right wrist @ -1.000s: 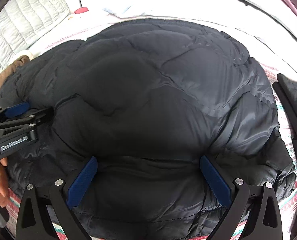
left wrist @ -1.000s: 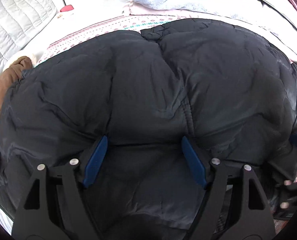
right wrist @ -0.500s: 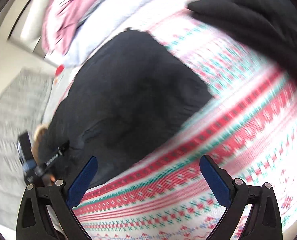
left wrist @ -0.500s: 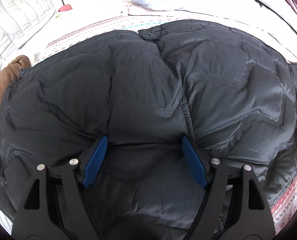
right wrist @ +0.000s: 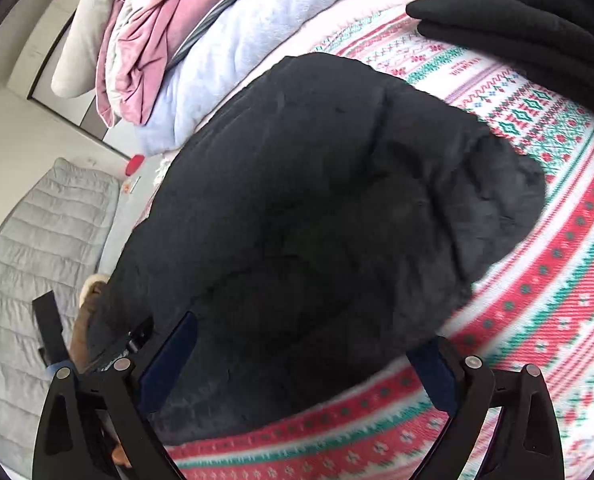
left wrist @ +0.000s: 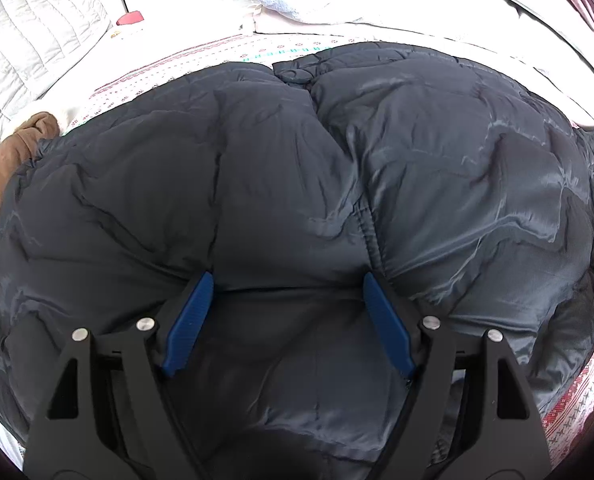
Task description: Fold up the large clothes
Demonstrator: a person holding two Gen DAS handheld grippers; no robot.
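Black quilted down filled most of both views: the puffer jacket (left wrist: 297, 184) lay spread on the bed's red, green and white patterned blanket (right wrist: 537, 280), with a pile of pink and pale blue bedding (right wrist: 201, 52) beyond it and a second dark garment (right wrist: 537, 12) at the far right edge.

What had changed over the last second was the right wrist view. A second earlier it had looked squarely down on the middle of the jacket; now it was rolled and had swung out toward the jacket's right edge, so that patterned blanket showed under and beside its fingers. The right hand-held gripper (right wrist: 309, 364) was spread wide and its jaws were closing, with the jacket's edge lying between them but not yet pinched. The left view had hardly altered. The left hand-held gripper (left wrist: 287, 316) stood spread, its blue pads (left wrist: 189, 320) pushed down into the padding on either side of a fold of fabric; the pads did not appear to squeeze it.

My reading is that the left side was pinning the jacket flat while the right went for the outer edge or sleeve, to bring it over toward the middle as the next fold. A brown garment (left wrist: 1, 184) lay tucked against the jacket's left side.
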